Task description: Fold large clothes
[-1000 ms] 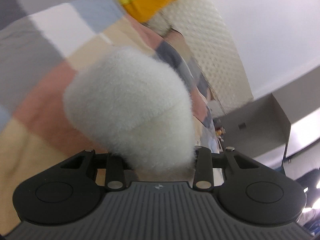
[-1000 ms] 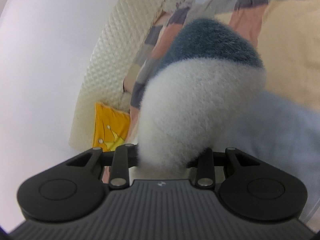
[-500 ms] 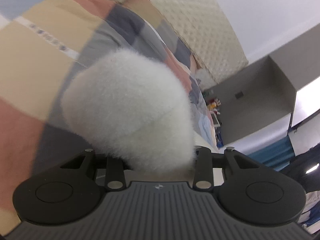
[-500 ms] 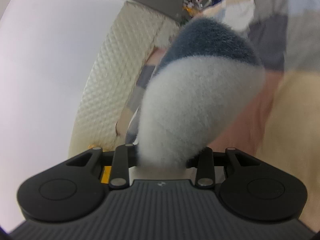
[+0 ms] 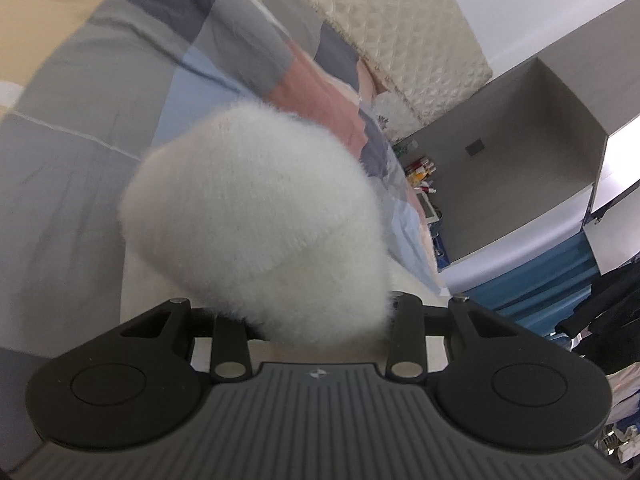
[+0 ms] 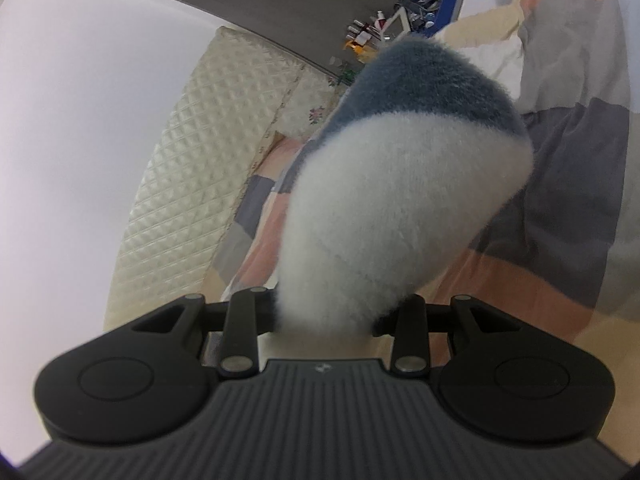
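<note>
A fluffy white garment (image 5: 248,208) is bunched up in front of the left wrist camera, over the patchwork bedcover (image 5: 92,152). My left gripper (image 5: 304,308) is shut on it, and the wad hides the fingers. In the right wrist view another part of the fluffy garment (image 6: 400,200), white with a blue-grey band at its far end, fills the middle. My right gripper (image 6: 332,316) is shut on that part, its fingers likewise buried in the pile. Both bunches are held up off the bed.
A cream quilted headboard (image 5: 392,28) runs along the bed's far side, seen too in the right wrist view (image 6: 192,184). Beyond it are a grey wall niche (image 5: 520,152), a bedside top with small bottles (image 5: 420,172), and dark hanging clothes (image 5: 600,312).
Both grippers have swept sideways across the bed with the garment still gripped. The yellow pillow has left both views, and the niche and bedside clutter have come in.
</note>
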{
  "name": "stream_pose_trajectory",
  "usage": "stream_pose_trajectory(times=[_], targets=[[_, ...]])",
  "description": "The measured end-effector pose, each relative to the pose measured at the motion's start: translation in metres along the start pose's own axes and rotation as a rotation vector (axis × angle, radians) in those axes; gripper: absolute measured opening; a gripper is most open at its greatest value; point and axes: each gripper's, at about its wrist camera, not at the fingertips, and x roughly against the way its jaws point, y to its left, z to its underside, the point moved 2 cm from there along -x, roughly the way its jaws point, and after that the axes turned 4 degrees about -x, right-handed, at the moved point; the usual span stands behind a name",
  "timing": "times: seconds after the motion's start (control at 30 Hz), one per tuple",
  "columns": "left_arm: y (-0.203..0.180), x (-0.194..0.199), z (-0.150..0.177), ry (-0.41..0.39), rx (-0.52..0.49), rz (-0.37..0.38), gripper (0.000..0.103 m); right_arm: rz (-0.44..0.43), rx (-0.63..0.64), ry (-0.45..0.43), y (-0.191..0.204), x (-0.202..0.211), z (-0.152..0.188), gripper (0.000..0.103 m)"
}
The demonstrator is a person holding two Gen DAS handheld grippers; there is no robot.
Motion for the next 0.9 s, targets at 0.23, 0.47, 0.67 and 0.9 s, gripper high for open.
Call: stream_pose_trajectory(times=[0.23, 0.47, 0.67, 0.9], targets=[[0.047, -0.037, 0.022, 0.065, -0.010, 0.018, 0.042, 0.056, 0.050, 0.046, -0.037, -0.012, 0.012, 0.038], [0.072, -0.039, 0.043, 0.083, -0.039, 0.054, 0.044, 0.042, 0.016, 0.058, -0.069, 0.004, 0.034, 0.039], [0.083, -0.032, 0.059, 0.135, -0.043, 0.043, 0.049, 0.061, -0.027, 0.063, -0.089, 0.011, 0.045, 0.045], [0.058, -0.006, 0.051, 0.202, -0.118, -0.053, 0.055, 0.180, -0.051, 0.098, -0.070, 0.032, 0.045, 0.051]])
